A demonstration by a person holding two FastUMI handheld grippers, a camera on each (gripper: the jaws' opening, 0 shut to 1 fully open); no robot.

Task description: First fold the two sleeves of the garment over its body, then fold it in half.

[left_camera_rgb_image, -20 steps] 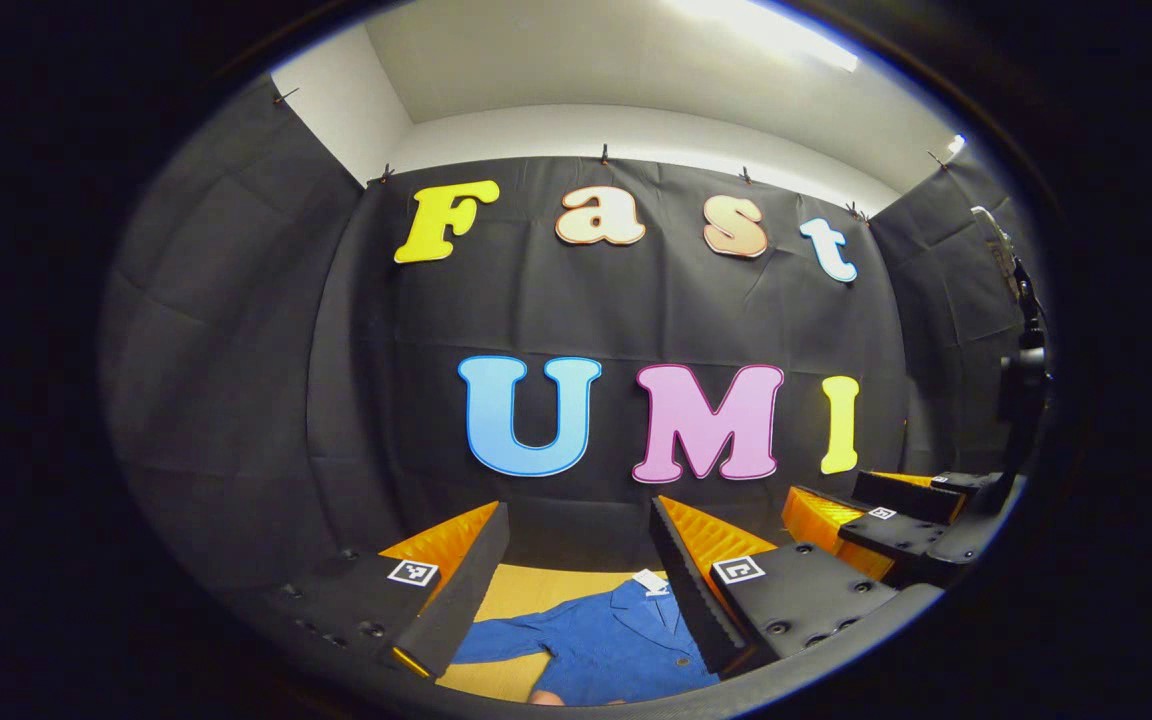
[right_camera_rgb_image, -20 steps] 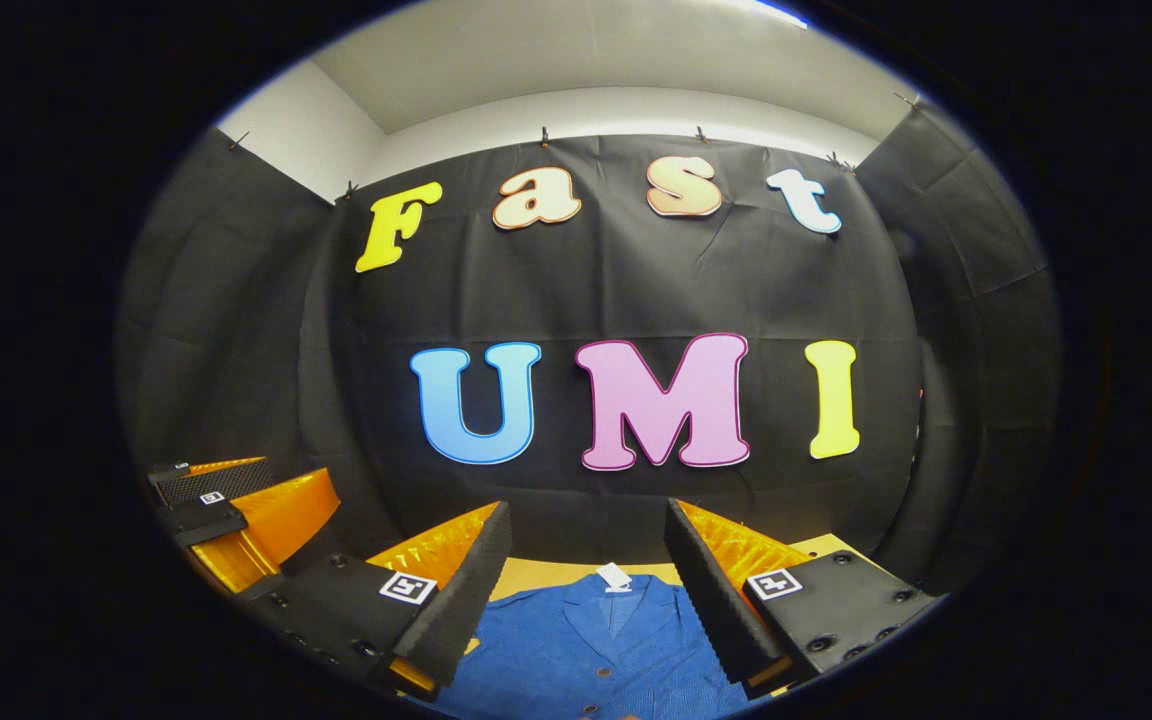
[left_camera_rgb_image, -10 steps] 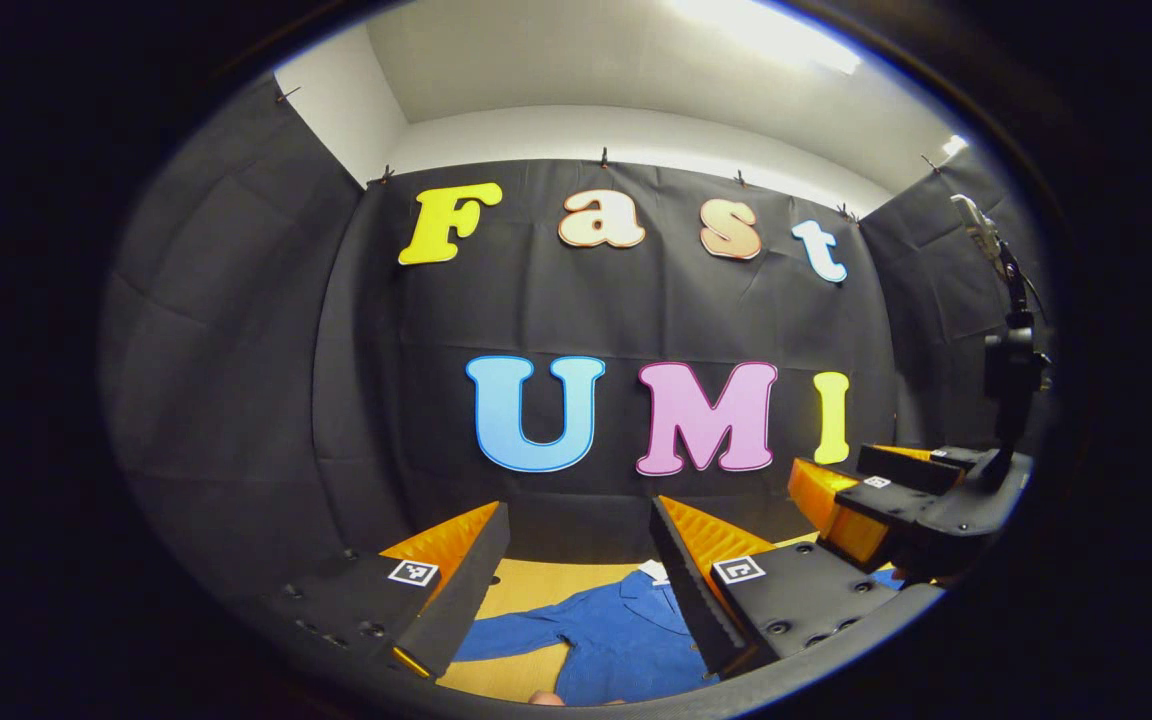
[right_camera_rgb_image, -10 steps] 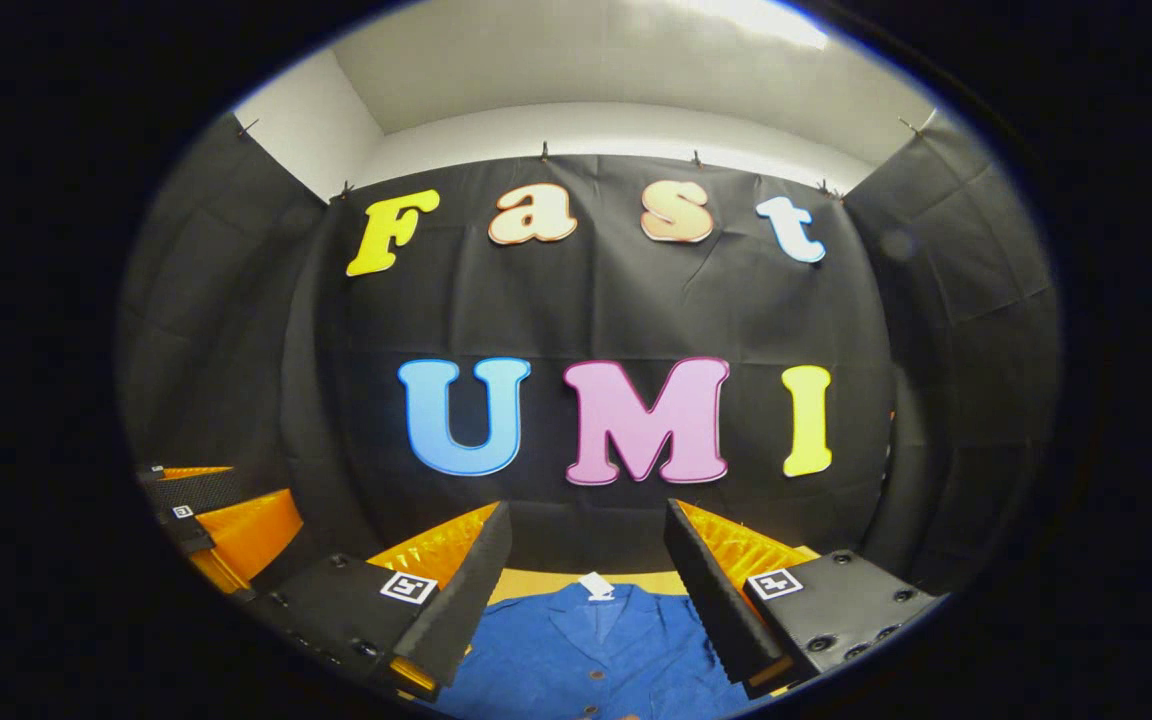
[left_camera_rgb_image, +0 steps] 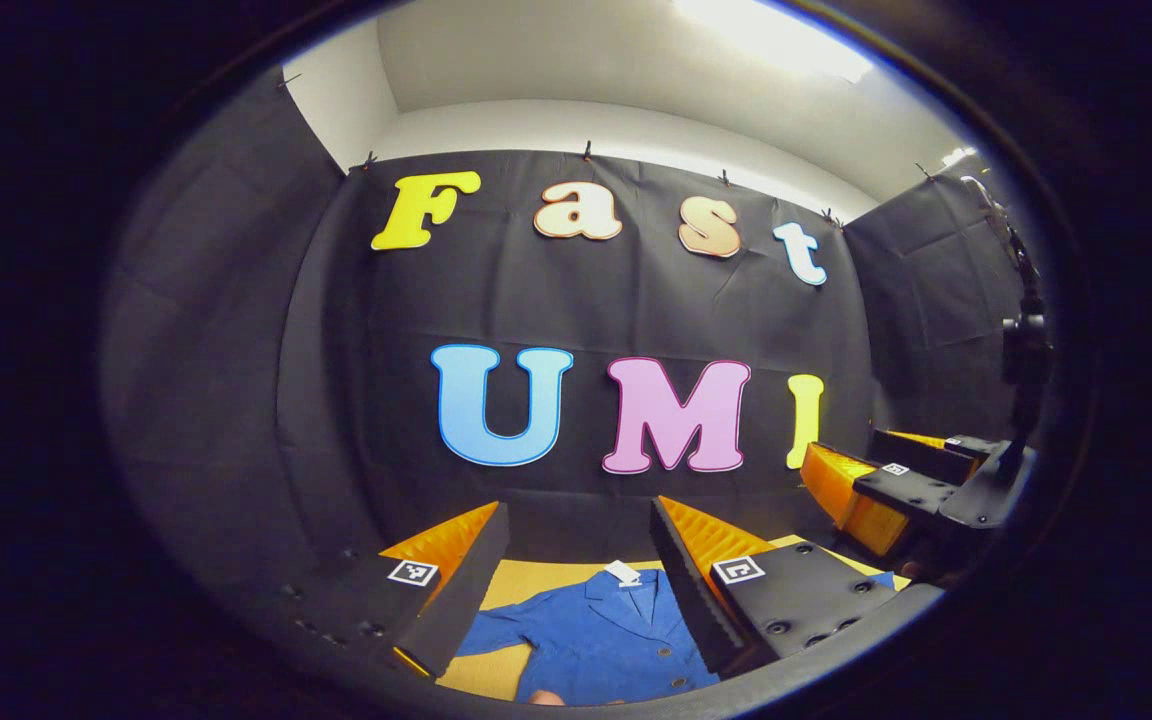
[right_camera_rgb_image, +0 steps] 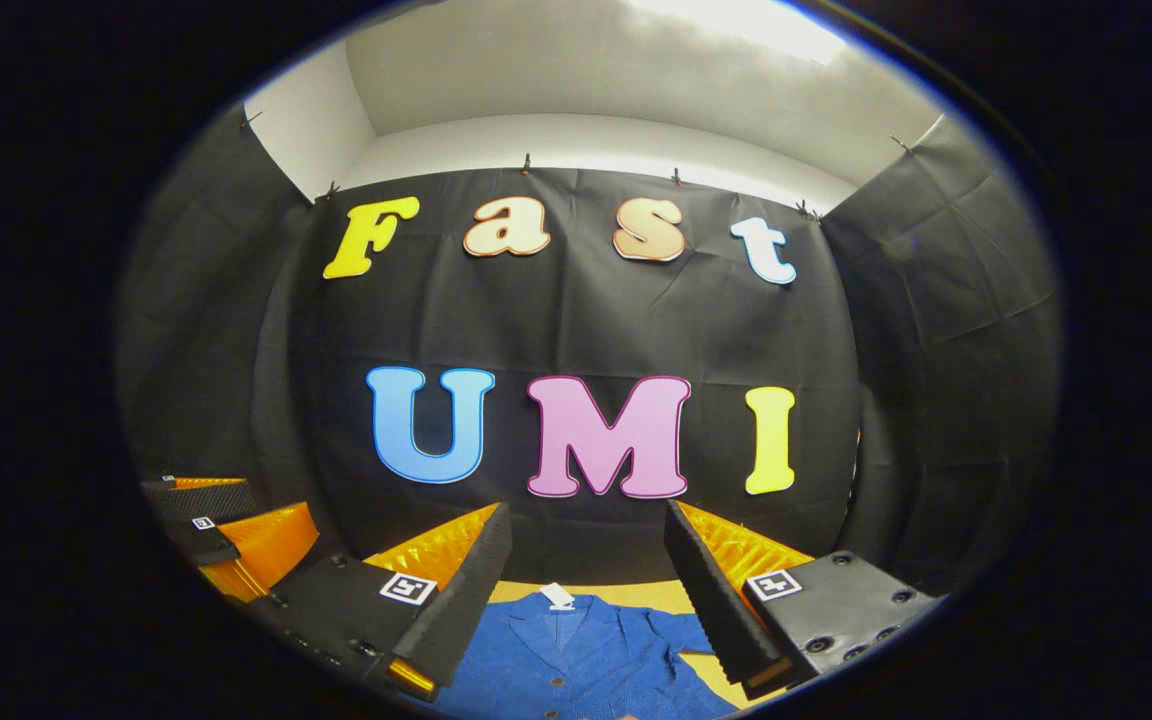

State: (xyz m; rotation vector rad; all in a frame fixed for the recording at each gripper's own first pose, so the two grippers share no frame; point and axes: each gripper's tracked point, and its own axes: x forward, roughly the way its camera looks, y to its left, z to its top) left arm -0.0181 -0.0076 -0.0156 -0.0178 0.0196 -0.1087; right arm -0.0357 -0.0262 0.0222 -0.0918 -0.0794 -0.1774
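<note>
Left gripper (left_camera_rgb_image: 576,570) held above the table (left_camera_rgb_image: 536,585), both fingers spread wide apart, nothing between them, no contact with cloth. Right gripper (right_camera_rgb_image: 586,570) likewise held above the table, fingers spread wide apart and empty. Blue jacket (left_camera_rgb_image: 601,640) lying flat on the yellowish table surface, seen through the gap between the left gripper's fingers; collar (left_camera_rgb_image: 636,590) at the far end toward the black cloth wall (left_camera_rgb_image: 336,400), white tag (left_camera_rgb_image: 622,572) at the neck, 1 sleeve (left_camera_rgb_image: 496,632) stretched out to the side, unfolded, partly hidden behind the left-hand finger (left_camera_rgb_image: 456,590). Small buttons visible down the front. In the right gripper view, same jacket (right_camera_rgb_image: 576,660) below and between the fingers, collar and white tag (right_camera_rgb_image: 557,596) pointing to the wall, shoulders spread to both sides, 1 shoulder passing behind the right-hand finger (right_camera_rgb_image: 726,600); sleeve ends hidden there. Garment body open and flat, no fold visible. Right gripper also seen at the right edge of the left gripper view, raised and well apart from the left one. Left gripper also seen at the lower left edge of the right gripper view. White ceiling (right_camera_rgb_image: 586,90) with a bright light above the wall cloth
</note>
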